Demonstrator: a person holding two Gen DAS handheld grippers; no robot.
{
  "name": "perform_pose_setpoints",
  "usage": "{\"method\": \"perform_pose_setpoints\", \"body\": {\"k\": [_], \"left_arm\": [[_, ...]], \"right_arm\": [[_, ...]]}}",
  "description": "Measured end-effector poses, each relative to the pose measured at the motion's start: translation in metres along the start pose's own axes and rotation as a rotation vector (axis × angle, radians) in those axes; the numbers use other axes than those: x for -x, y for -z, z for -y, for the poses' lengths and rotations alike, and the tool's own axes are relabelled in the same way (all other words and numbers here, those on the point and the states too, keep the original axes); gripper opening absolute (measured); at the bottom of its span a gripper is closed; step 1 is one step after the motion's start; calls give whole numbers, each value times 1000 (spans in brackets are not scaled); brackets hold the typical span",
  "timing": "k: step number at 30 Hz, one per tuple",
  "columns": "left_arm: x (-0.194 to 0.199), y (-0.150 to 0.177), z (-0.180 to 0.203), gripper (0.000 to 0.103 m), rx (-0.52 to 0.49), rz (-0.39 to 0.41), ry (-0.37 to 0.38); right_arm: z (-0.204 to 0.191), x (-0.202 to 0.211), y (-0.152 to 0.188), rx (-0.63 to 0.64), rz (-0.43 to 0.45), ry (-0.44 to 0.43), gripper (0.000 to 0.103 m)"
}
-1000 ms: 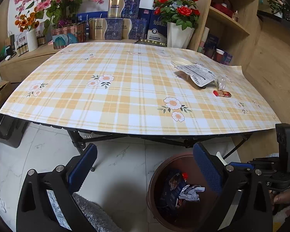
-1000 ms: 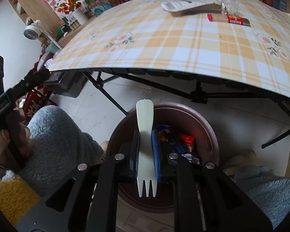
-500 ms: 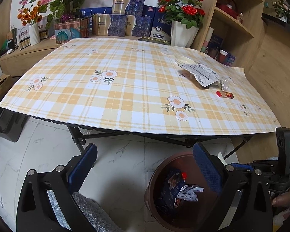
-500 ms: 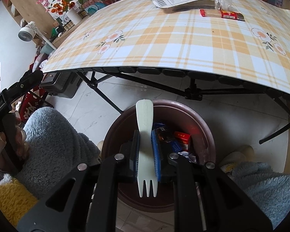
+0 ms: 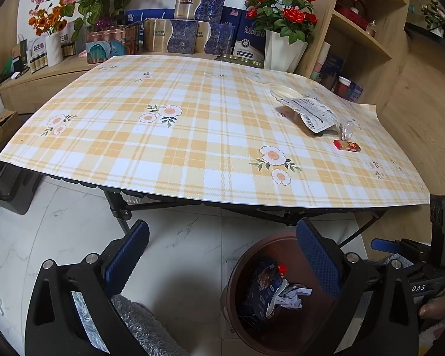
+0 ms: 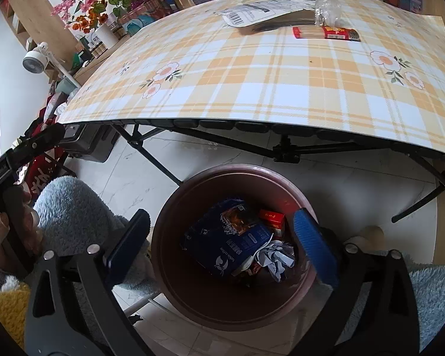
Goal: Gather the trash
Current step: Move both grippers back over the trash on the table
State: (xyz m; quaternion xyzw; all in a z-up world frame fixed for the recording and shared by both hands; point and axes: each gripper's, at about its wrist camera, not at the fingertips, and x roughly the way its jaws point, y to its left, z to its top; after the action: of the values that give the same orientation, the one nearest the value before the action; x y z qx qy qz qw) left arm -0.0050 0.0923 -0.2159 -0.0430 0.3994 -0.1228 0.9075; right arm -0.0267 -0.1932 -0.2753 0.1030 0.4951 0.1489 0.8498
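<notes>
A brown round trash bin (image 6: 175, 255) stands on the floor in front of the table; it also shows in the left wrist view (image 5: 231, 293). It holds a blue wrapper (image 6: 225, 246), a red packet (image 6: 271, 218) and crumpled paper (image 6: 274, 256). My right gripper (image 6: 219, 246) is open and empty right above the bin. My left gripper (image 5: 222, 258) is open and empty over the floor left of the bin. On the plaid table lie a white labelled wrapper (image 5: 311, 112), a clear plastic scrap (image 5: 347, 129), a red packet (image 5: 346, 145) and a small white dish (image 5: 284, 92).
The table (image 5: 178, 136) has black folding legs (image 6: 284, 154) just behind the bin. Flower vases (image 5: 283, 50) and boxes (image 5: 187, 26) line the far side. A wooden shelf (image 5: 365, 32) stands at the right. A black case (image 5: 9, 184) sits on the floor left.
My right gripper held a white plastic fork over the bin; it has opened and the fork is gone from its jaws. The left gripper has stayed open, shifting slightly.
</notes>
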Motion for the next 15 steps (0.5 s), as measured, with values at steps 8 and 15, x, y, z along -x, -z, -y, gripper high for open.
{"method": "perform_pose_setpoints", "body": {"k": [8, 15], "left_arm": [[-1, -1, -9, 97, 51, -9, 16], [-14, -22, -8, 94, 68, -65, 70]], "right_arm": [[5, 20, -7, -22, 92, 36, 97], [23, 48, -28, -15, 208, 133, 97]]}}
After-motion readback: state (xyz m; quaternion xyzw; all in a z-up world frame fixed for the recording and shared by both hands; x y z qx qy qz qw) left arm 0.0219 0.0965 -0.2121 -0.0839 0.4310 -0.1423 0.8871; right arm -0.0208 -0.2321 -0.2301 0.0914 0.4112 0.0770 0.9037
